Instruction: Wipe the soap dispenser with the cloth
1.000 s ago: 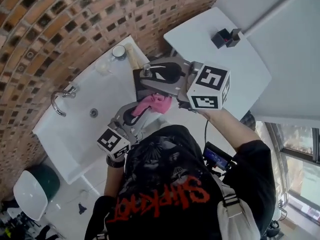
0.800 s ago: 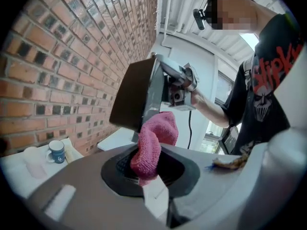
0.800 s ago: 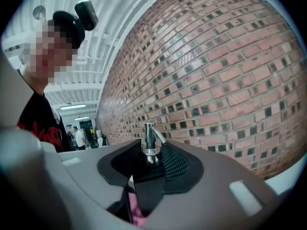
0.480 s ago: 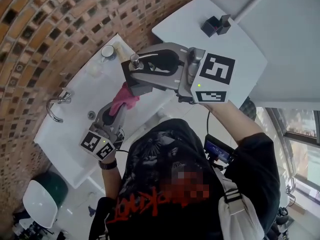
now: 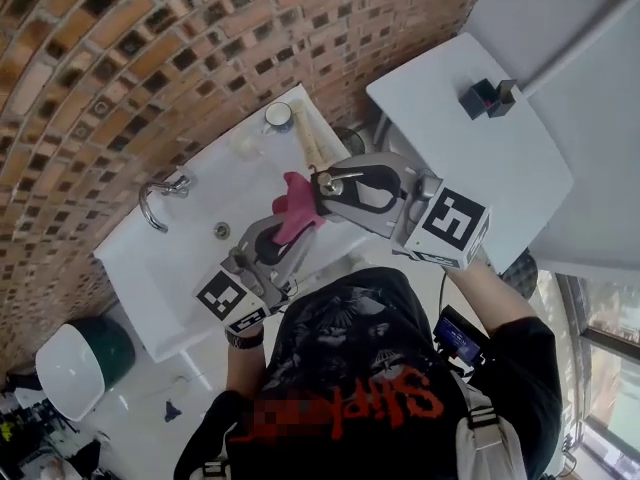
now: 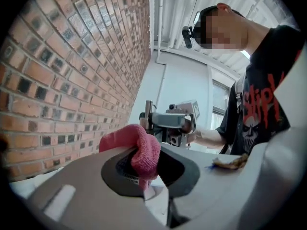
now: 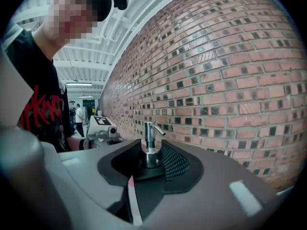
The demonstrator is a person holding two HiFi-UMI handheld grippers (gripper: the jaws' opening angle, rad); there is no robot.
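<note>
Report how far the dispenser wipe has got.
Done: the right hand-held gripper grips the soap dispenser in the air, and the left hand-held gripper clamps the pink cloth. In hand: the cloth is up beside the dispenser's pump; contact is unclear. Left: probably most of the wiping, then setting the dispenser down.

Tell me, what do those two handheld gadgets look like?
Left claw and right claw: grey moulded bodies, black pads inside two jaws, each with a white cube bearing black square markers. The person wears a black short-sleeved T-shirt with red print.
</note>
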